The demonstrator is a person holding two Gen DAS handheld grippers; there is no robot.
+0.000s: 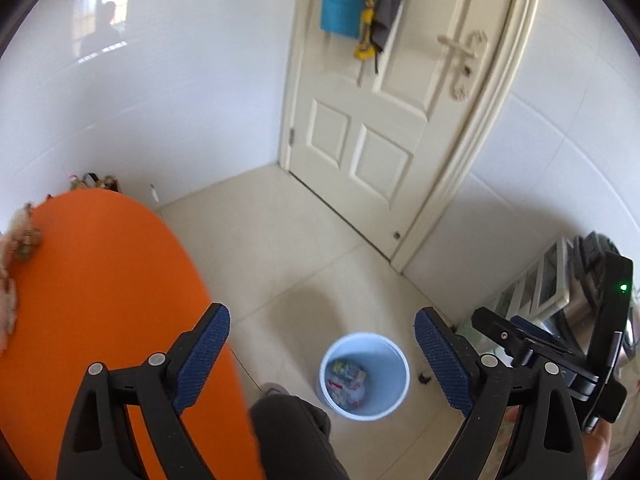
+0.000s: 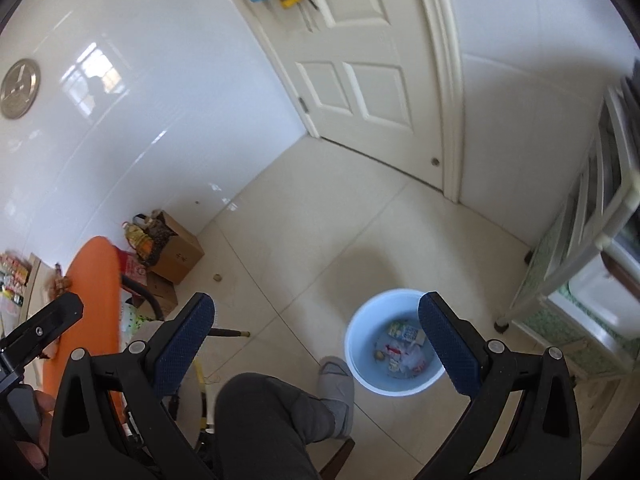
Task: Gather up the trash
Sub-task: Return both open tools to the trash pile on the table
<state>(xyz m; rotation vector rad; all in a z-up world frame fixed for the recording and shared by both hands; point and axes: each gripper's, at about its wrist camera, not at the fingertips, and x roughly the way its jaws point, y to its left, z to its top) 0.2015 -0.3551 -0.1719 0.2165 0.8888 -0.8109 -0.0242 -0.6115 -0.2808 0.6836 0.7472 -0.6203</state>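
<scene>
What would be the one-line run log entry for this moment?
left gripper: open, empty | right gripper: open, empty | bin: on floor, holds wrappers | table: scraps at edge

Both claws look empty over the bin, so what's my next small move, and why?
Probably swing the left claw back toward the orange table. Both claws stand open with nothing between them, the bin already holds wrappers, and scraps still lie at the table's far left edge.

Bin [image 2: 396, 344] on floor [image 2: 300, 240], trash [image 2: 402, 350] inside, table [image 1: 100, 300] left, door [image 1: 384, 120] behind
</scene>
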